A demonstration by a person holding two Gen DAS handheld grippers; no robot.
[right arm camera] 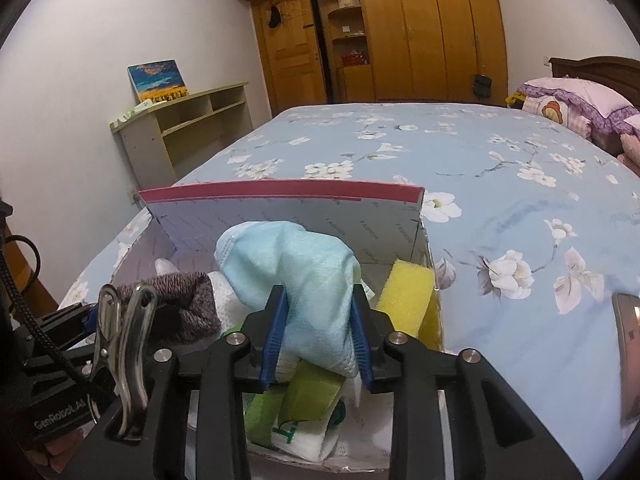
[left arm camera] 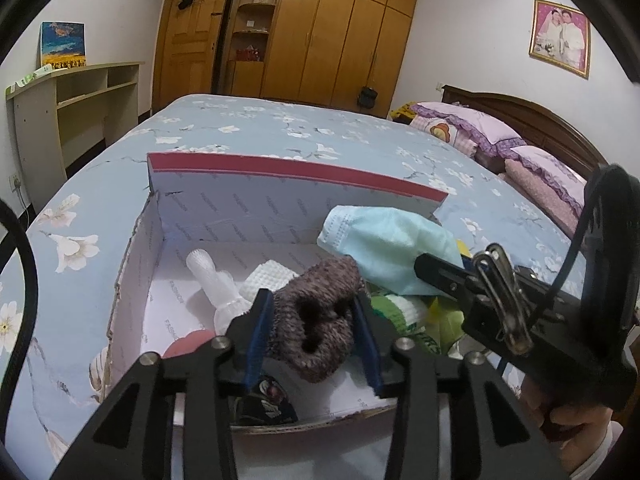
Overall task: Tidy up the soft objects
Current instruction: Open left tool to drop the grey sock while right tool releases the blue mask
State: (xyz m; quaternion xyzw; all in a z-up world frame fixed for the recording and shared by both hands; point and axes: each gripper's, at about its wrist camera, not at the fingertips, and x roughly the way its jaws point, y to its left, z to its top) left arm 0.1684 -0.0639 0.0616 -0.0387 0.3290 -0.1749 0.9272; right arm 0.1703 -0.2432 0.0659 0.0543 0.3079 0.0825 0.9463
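A brown knit sock (left arm camera: 312,320) sits between the blue pads of my left gripper (left arm camera: 311,298), which touch it on both sides; it hangs over the open white box (left arm camera: 296,168). A light blue face mask (right arm camera: 296,272) stands up between the pads of my right gripper (right arm camera: 319,292), gripped at its lower part above the same box (right arm camera: 280,194). In the left wrist view the mask (left arm camera: 384,240) shows to the right of the sock. Inside the box lie a white foam net sleeve (left arm camera: 208,280), a white waffle cloth (left arm camera: 266,276), green cloths (right arm camera: 308,392) and a yellow sponge (right arm camera: 408,292).
The box rests on a bed with a blue flowered sheet (right arm camera: 480,200). Purple pillows (left arm camera: 480,128) lie by the headboard at right. A pale shelf unit (right arm camera: 180,128) stands along the left wall and wooden wardrobes (right arm camera: 420,32) behind. A flat shiny object (right arm camera: 628,356) lies at the right edge.
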